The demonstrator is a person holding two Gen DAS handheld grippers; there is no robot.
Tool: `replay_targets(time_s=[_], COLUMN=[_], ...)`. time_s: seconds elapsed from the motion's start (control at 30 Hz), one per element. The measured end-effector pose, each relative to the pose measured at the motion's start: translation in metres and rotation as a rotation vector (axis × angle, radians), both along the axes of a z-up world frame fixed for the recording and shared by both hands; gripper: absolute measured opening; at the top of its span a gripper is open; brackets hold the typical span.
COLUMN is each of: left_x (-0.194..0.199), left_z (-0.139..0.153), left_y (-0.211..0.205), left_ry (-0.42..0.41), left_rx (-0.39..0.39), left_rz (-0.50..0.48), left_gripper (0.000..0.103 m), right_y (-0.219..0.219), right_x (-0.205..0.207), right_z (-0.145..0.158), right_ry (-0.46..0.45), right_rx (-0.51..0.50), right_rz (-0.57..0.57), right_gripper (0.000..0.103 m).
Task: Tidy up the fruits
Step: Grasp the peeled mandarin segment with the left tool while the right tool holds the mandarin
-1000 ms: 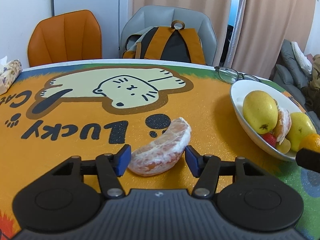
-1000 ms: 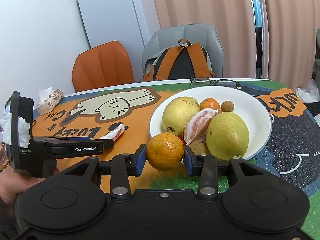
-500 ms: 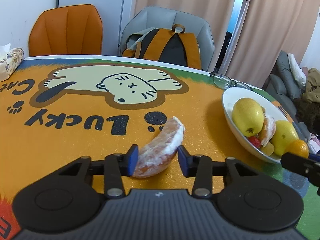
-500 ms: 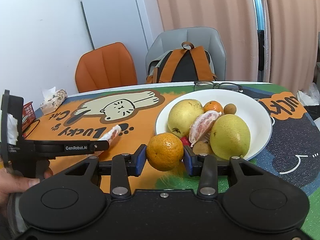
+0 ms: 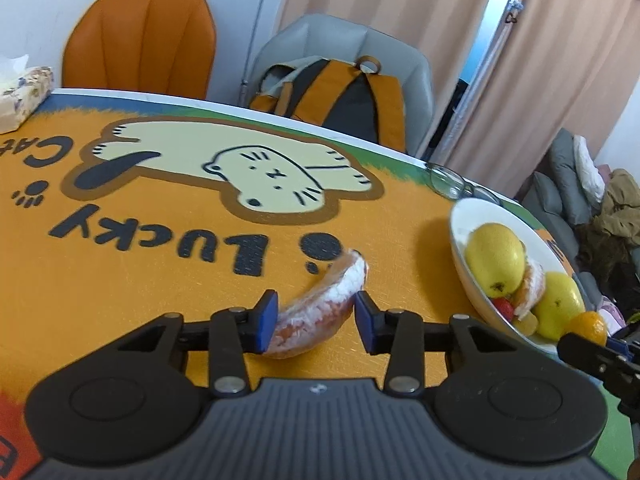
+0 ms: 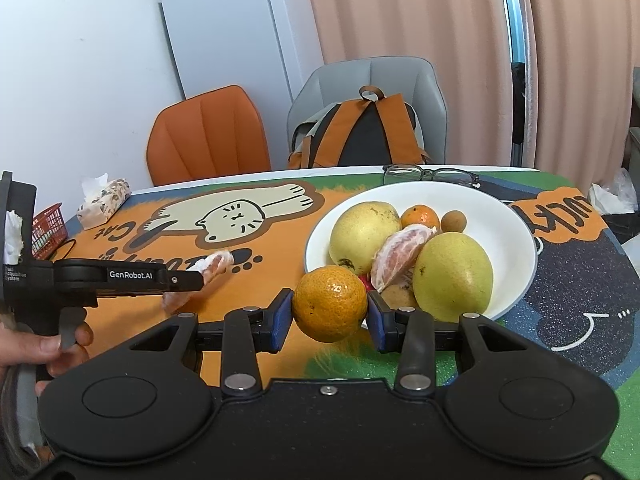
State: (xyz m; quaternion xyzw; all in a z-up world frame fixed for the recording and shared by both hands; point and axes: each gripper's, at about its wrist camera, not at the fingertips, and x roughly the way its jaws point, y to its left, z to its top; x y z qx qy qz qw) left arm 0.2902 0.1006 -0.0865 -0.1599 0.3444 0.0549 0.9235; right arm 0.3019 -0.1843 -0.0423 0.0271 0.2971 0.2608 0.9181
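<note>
Orange cartoon-cat mat [image 5: 120, 280] covers the table, with chairs and curtains beyond and a white bowl [image 6: 516, 232] of fruit at the right. Left gripper [image 5: 316, 326] brackets a peeled citrus segment [image 5: 320, 312] — its left pad touches the near end, its right pad appears just clear, so whether it has fully closed on it I cannot tell. That segment's long axis runs from between the pads away to the far right, its far tip pointing toward the bowl. Right gripper [image 6: 330, 316] is clamped on a small orange [image 6: 330, 308], held just in front of the bowl's near rim — so it looks the nearer one to deliver. For the left, the bowl lies well to its right, a sideways carry past the orange.
</note>
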Motion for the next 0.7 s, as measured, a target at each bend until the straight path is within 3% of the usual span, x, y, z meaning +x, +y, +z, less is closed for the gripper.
replay_targets(time_s=[0.3, 0.4, 0.57, 0.7], left_x=[0.001, 0.002, 0.007, 0.008], left_z=[-0.006, -0.006, -0.009, -0.013], left_y=[0.010, 0.006, -0.003, -0.009], left_ry=[0.002, 0.001, 0.010, 0.027], left_rx=[0.009, 0.013, 0.044, 0.082], left_rz=[0.022, -0.007, -0.030, -0.026], left_gripper=[0.041, 0.047, 0.066, 0.069], right_y=[0.005, 0.004, -0.001, -0.005], right_x=[0.002, 0.003, 0.004, 0.004], right_z=[-0.007, -0.009, -0.009, -0.008], right_ry=[0.014, 0.017, 0.019, 0.017], right_rx=[0.002, 0.003, 0.010, 0.017], right_rz=[0.013, 0.012, 0.004, -0.001], right_gripper=[0.040, 0.040, 0.040, 0.040])
